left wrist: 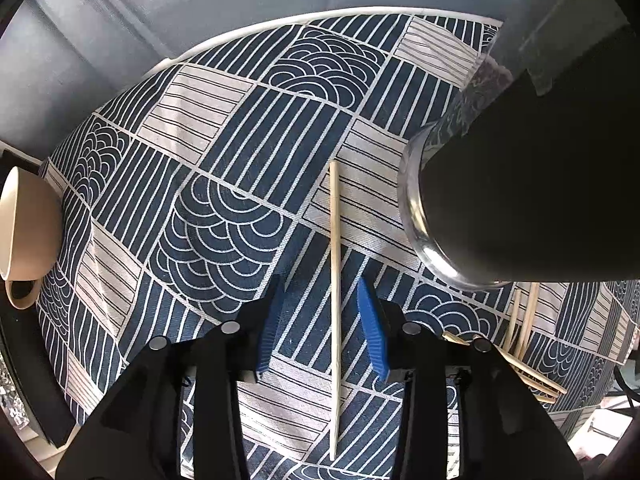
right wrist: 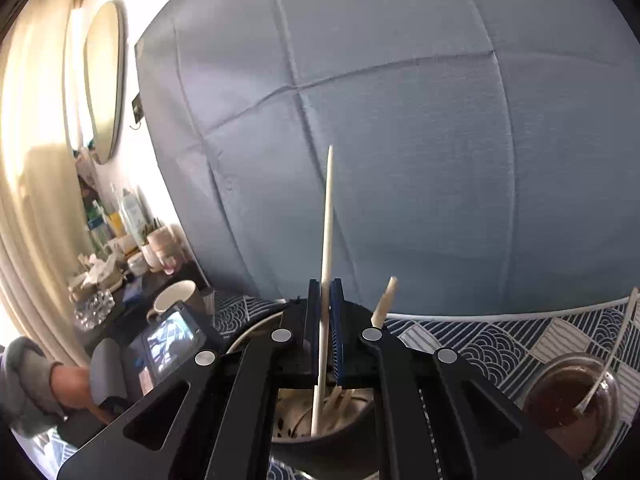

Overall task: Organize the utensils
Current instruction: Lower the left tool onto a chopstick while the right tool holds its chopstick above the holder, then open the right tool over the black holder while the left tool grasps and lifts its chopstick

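My left gripper [left wrist: 322,330] stands wide, straddling a chopstick [left wrist: 335,280] flat on the patterned tablecloth [left wrist: 224,168]; light, stiff, slippery, best pinched mid-shaft. My right gripper [right wrist: 325,316] clamps an upright chopstick [right wrist: 326,240] over the dark holder [right wrist: 320,436]. Beyond stands a cream mug [left wrist: 28,228]. No legible writing.

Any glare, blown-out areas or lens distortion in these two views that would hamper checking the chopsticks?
Left wrist: even light, sharp chopstick between the open left gripper; fisheye bows the tablecloth. Right wrist: window glare washes out the left edge; the chopstick in the right gripper stays clear.
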Demonstrator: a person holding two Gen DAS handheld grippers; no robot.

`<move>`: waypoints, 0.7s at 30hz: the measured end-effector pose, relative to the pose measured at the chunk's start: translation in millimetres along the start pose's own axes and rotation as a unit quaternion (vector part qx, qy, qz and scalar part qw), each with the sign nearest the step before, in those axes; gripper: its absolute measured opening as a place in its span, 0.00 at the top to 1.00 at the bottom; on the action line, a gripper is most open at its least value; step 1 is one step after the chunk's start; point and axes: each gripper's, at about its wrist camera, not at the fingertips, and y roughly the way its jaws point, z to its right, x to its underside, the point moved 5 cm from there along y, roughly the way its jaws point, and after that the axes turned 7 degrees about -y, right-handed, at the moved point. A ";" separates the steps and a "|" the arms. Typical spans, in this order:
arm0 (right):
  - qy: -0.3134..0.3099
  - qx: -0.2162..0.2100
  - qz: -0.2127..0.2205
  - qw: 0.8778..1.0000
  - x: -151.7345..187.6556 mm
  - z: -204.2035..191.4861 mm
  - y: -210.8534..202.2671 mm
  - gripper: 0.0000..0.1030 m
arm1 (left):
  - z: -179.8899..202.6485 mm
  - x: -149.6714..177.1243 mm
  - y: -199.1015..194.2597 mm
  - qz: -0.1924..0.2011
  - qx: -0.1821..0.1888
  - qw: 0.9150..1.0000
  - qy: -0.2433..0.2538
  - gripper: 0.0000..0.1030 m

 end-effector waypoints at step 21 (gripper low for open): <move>-0.014 0.042 0.027 0.999 -15.7 -5.9 -15.1 0.95 | 1.9 4.3 0.0 -0.020 0.010 1.000 -0.018 0.86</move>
